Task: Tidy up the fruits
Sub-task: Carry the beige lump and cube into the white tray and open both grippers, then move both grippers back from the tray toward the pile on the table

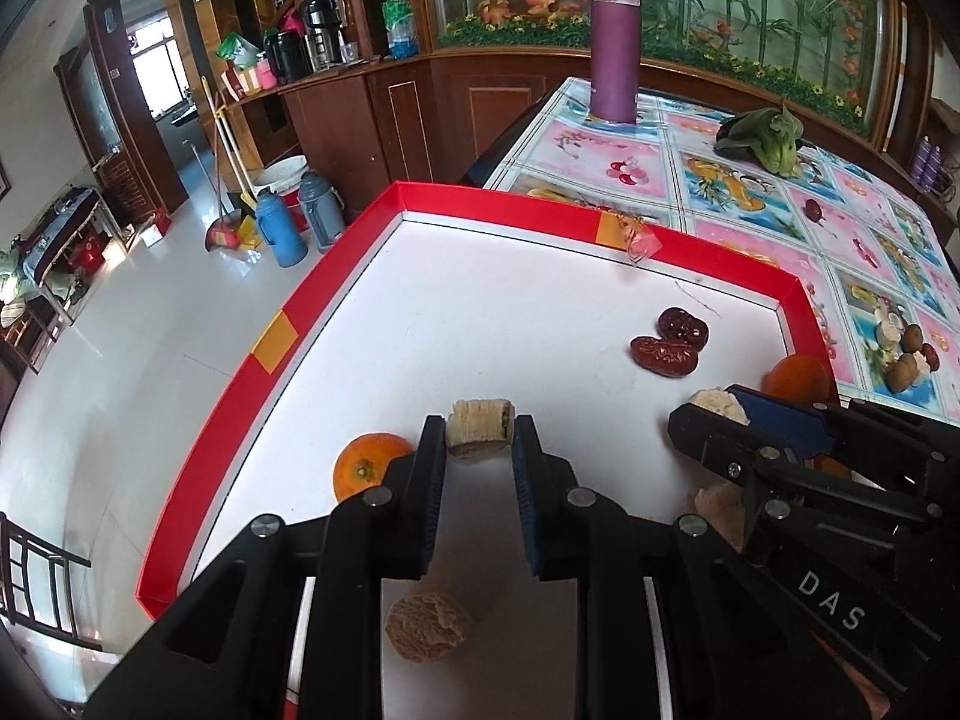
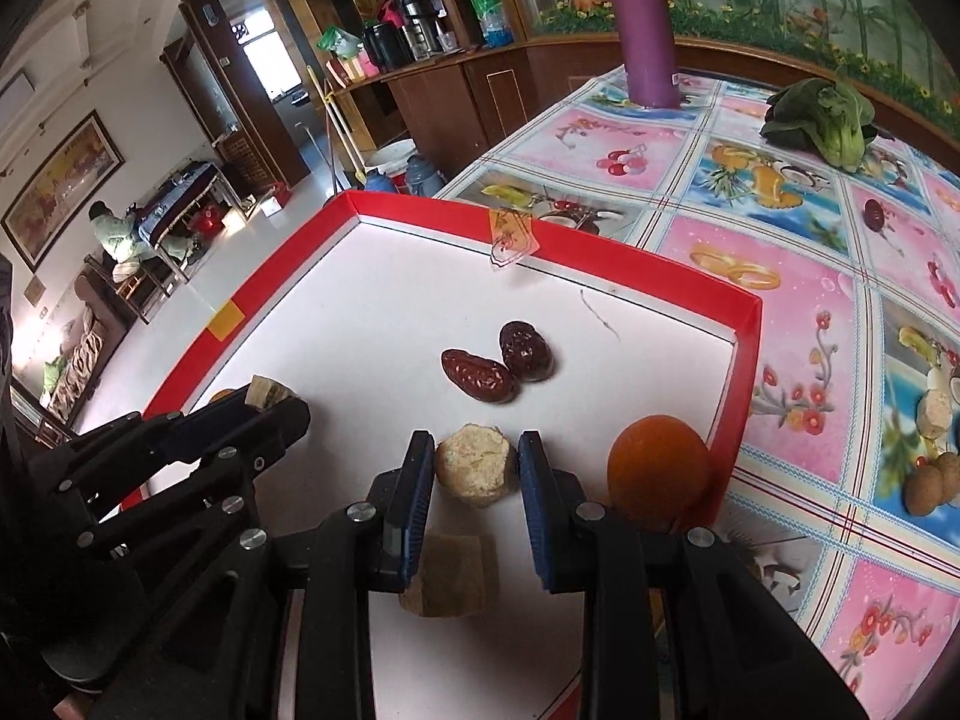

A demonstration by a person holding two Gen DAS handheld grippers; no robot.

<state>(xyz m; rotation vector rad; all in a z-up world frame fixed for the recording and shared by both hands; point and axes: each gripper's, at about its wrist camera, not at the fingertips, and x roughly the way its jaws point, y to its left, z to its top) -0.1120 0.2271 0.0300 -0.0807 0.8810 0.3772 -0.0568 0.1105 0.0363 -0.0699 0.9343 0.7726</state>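
Observation:
A white tray with a red rim (image 1: 336, 276) (image 2: 744, 324) sits on the table. My left gripper (image 1: 479, 441) (image 2: 273, 403) is shut on a beige layered chunk (image 1: 479, 429) (image 2: 264, 389). My right gripper (image 2: 477, 453) (image 1: 717, 417) is shut on a round beige chunk (image 2: 477, 474) (image 1: 714, 403). Two dark red dates (image 1: 672, 339) (image 2: 498, 363) lie side by side mid-tray. One orange (image 1: 366, 471) rests by the left rim, another (image 2: 657, 468) (image 1: 798, 378) against the right rim. Loose beige chunks (image 1: 429, 627) (image 2: 447, 576) lie under the grippers.
A purple flask (image 1: 612, 36) (image 2: 648, 24), a leafy green vegetable (image 1: 765, 138) (image 2: 822, 117) and a lone date (image 1: 813, 210) (image 2: 873, 215) are on the patterned tablecloth beyond the tray. A clear wrapper (image 1: 642, 240) hangs on the far rim. The table drops to the floor at left.

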